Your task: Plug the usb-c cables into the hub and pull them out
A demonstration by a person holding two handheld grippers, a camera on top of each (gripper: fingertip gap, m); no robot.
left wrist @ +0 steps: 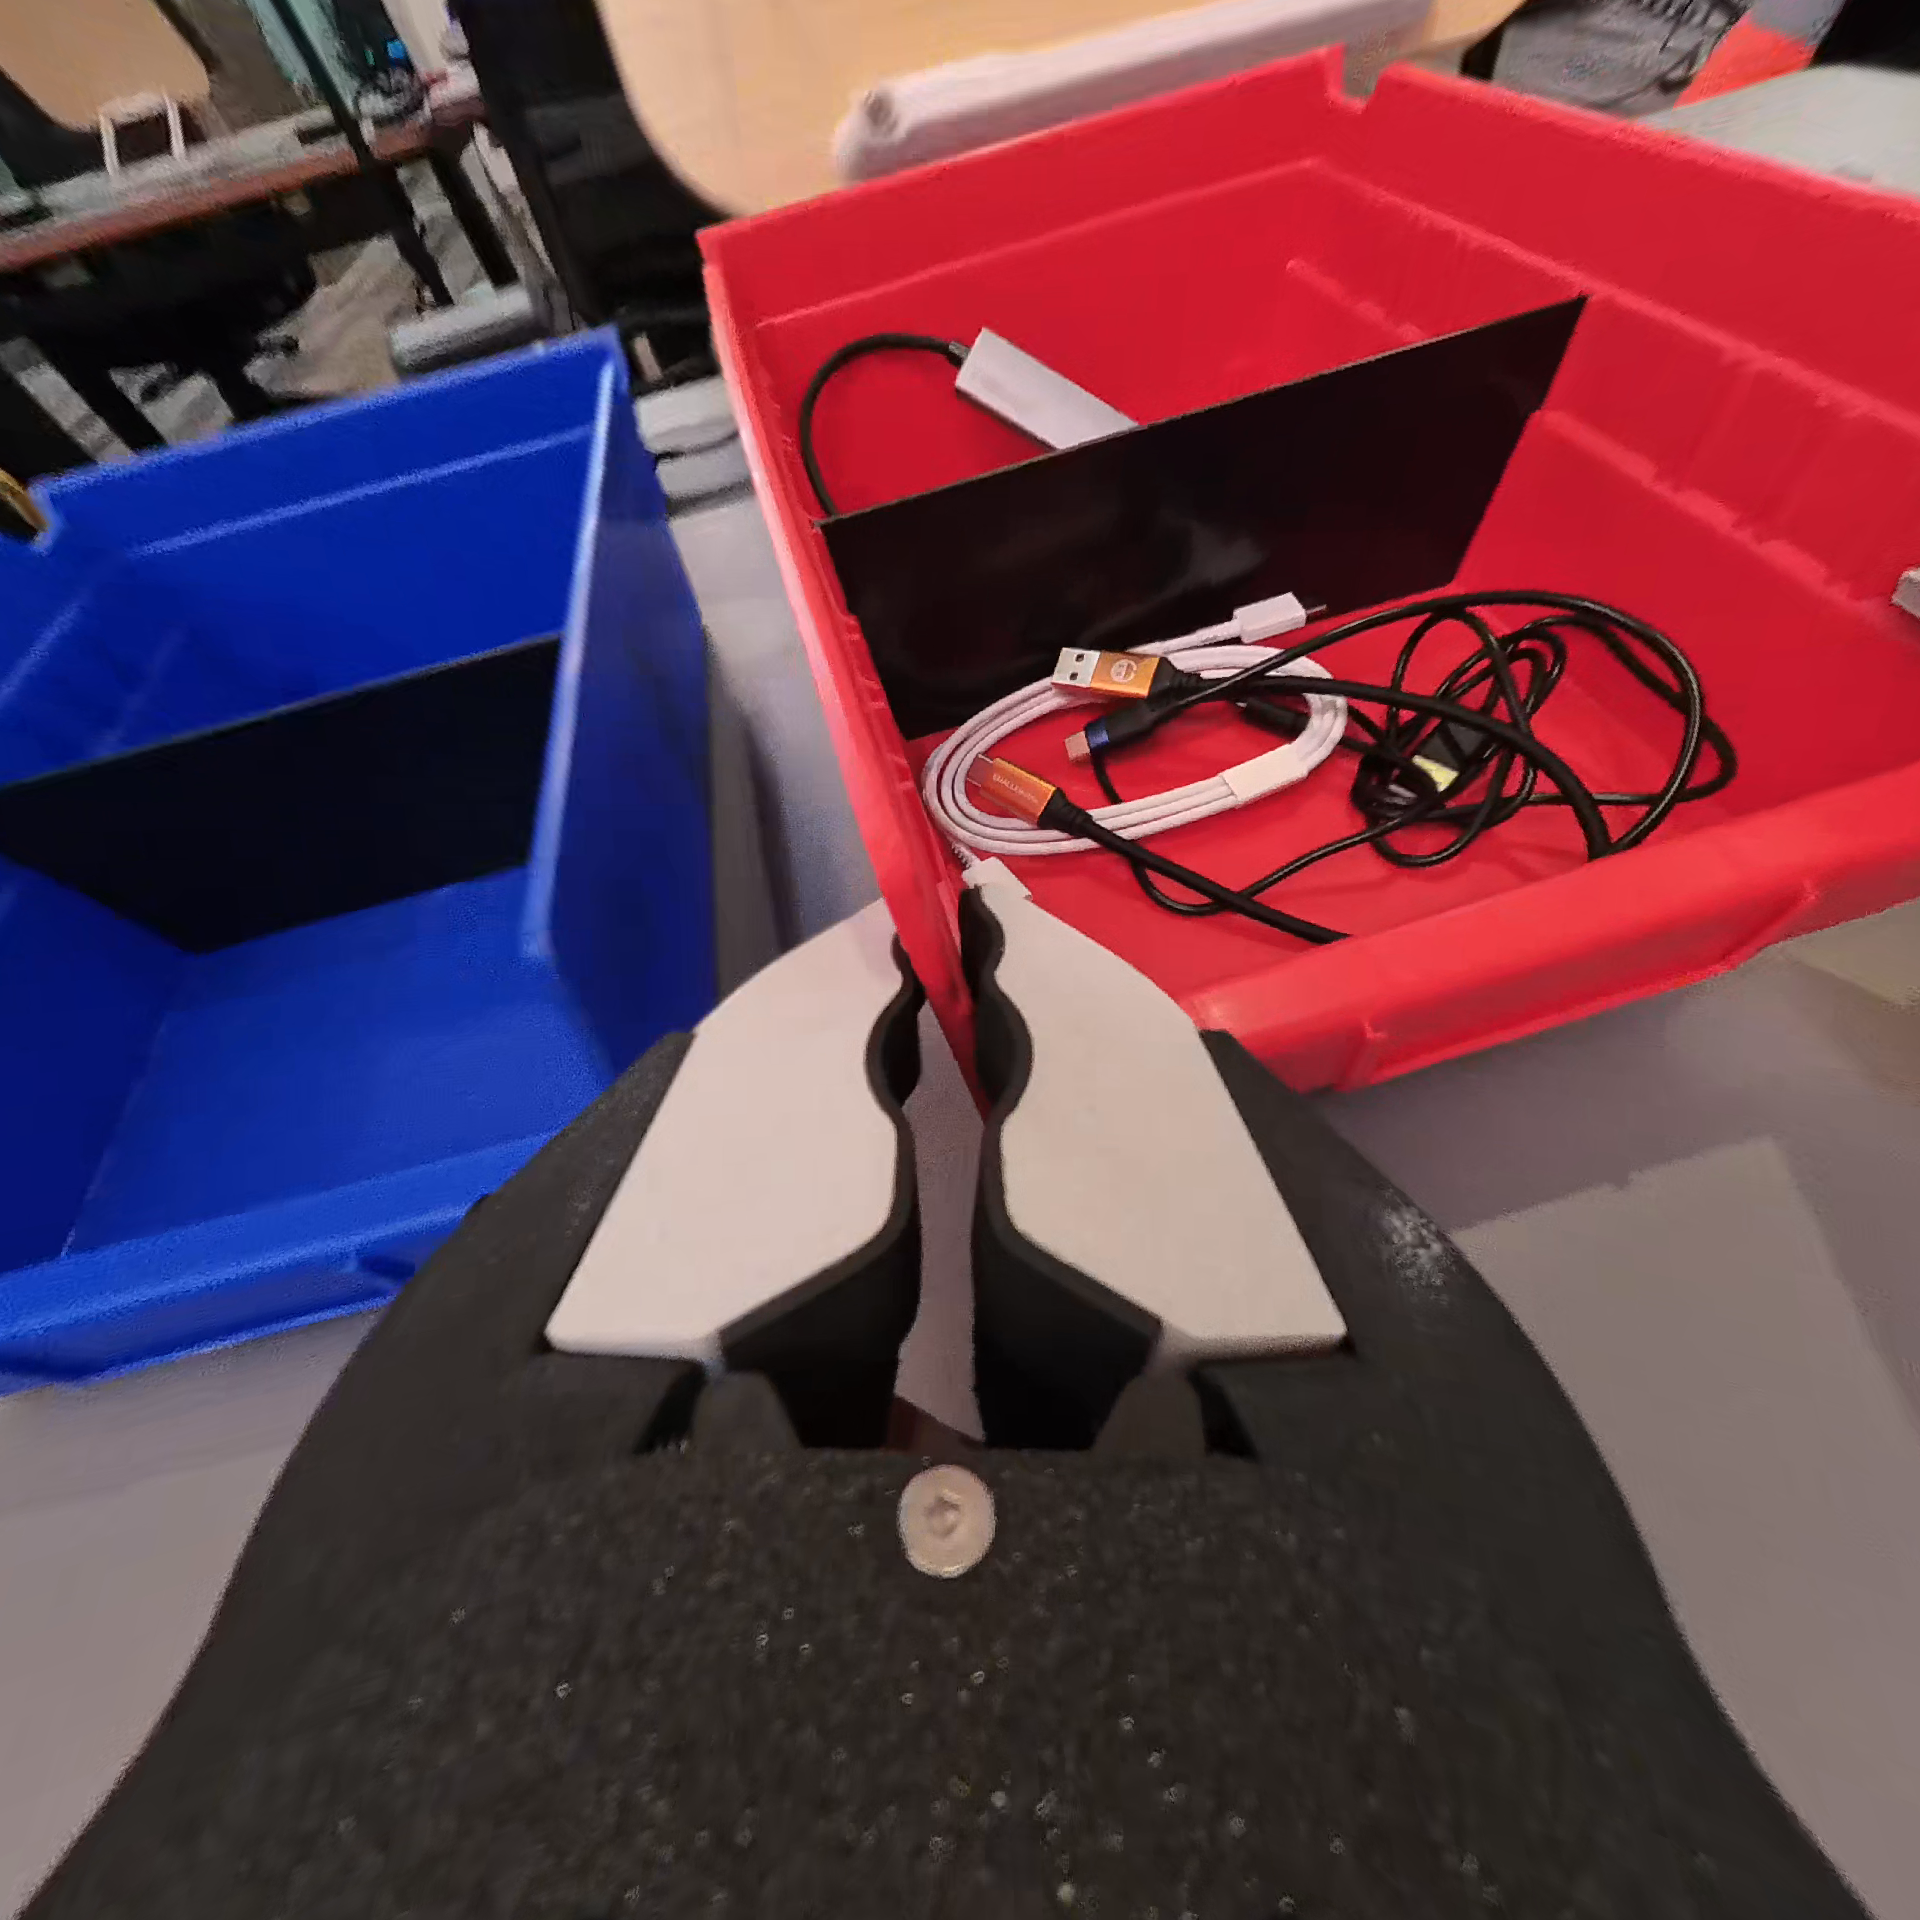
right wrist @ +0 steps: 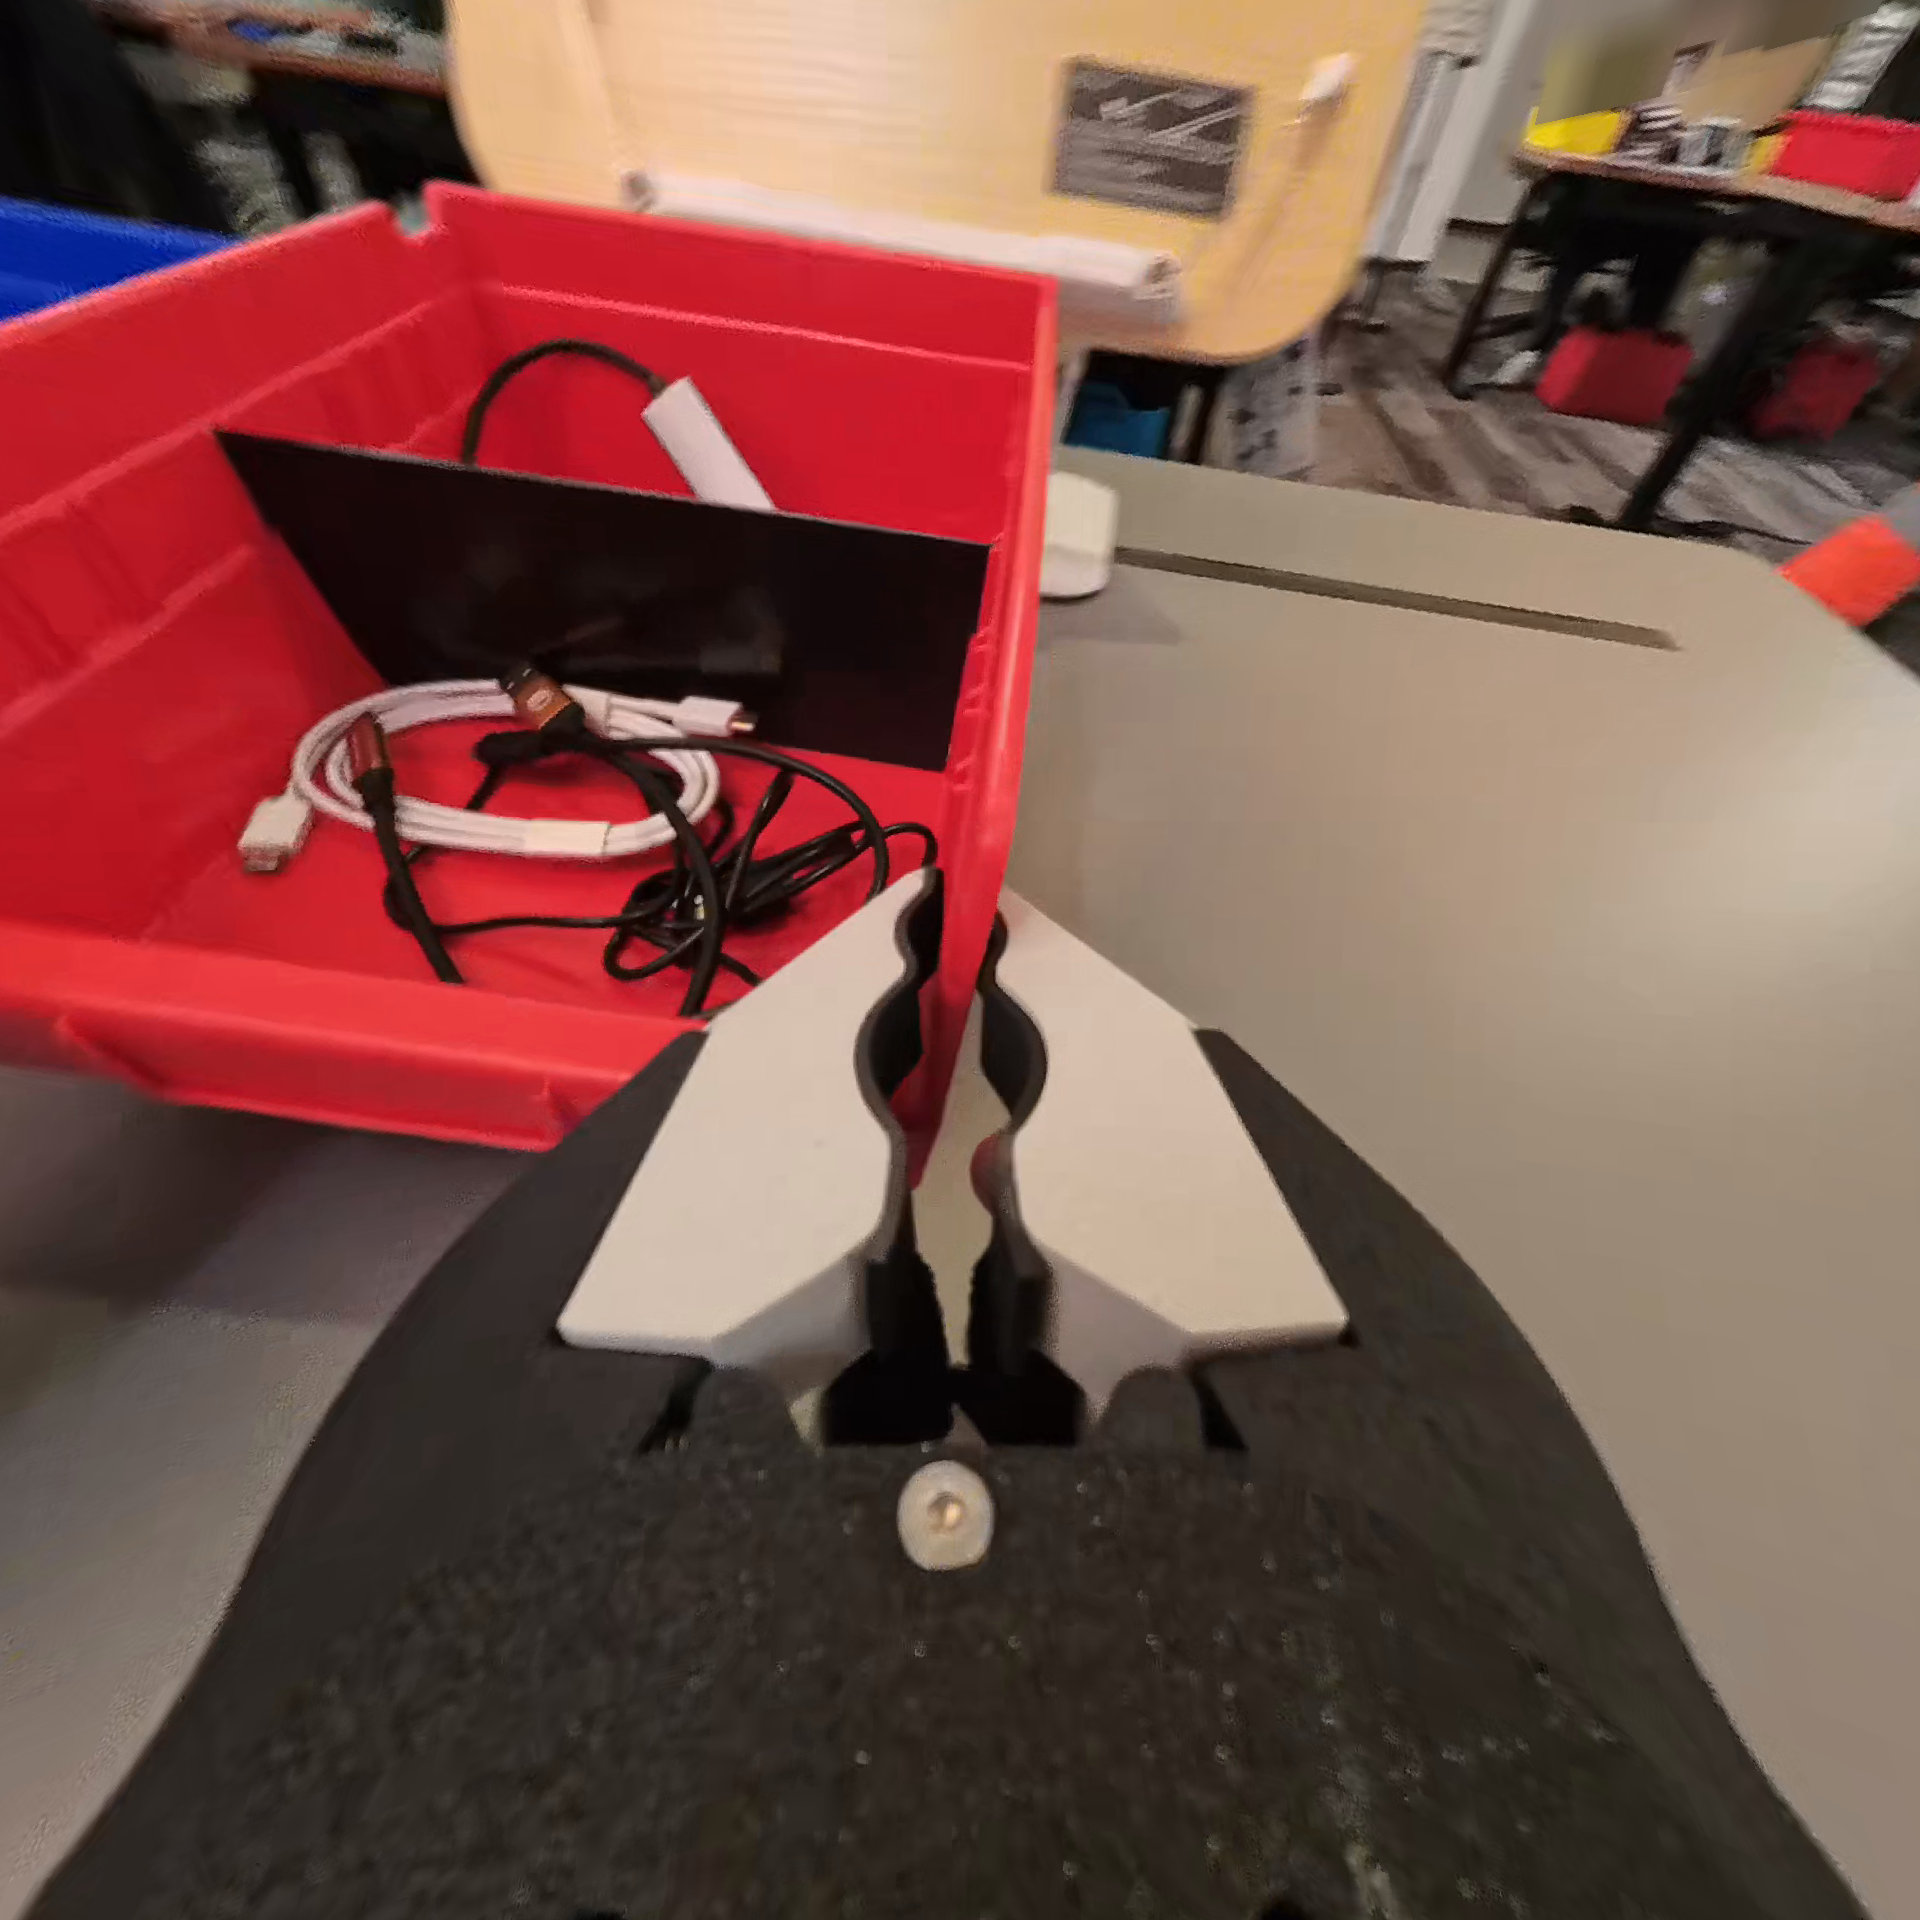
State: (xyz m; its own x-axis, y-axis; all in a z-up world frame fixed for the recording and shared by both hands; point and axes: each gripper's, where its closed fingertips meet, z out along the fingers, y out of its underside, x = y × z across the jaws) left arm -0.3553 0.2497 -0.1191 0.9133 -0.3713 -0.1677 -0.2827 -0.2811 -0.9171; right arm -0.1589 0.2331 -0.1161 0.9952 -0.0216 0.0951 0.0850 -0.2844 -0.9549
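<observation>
So both my tools are up off the grey desk (right wrist: 1455, 831) right in front of the red bin (left wrist: 1455, 997), neither one holding anything. My left tool (left wrist: 940, 914) has its fingers nearly together, just a thin gap between them, tips sitting at the bin's near left corner. My right tool (right wrist: 961, 904) is the same deal, almost closed and empty, tips at the bin's near right corner with the red wall showing in the slit between the fingers.

Inside the bin there's a black divider (left wrist: 1195, 540) splitting it into front and back. The hub (left wrist: 1039, 390), a slim silver bar with its own black lead looping off one end, lies in the back compartment behind the divider. The front compartment has the cables all piled together: a coiled white cable (left wrist: 1143, 769), a black cable with orange plugs (left wrist: 1112, 675) lying across it, and a tangle of black cable (left wrist: 1538, 727) off to the side.

A blue bin (left wrist: 312, 831) with its own dark divider sits just left of the red one.
</observation>
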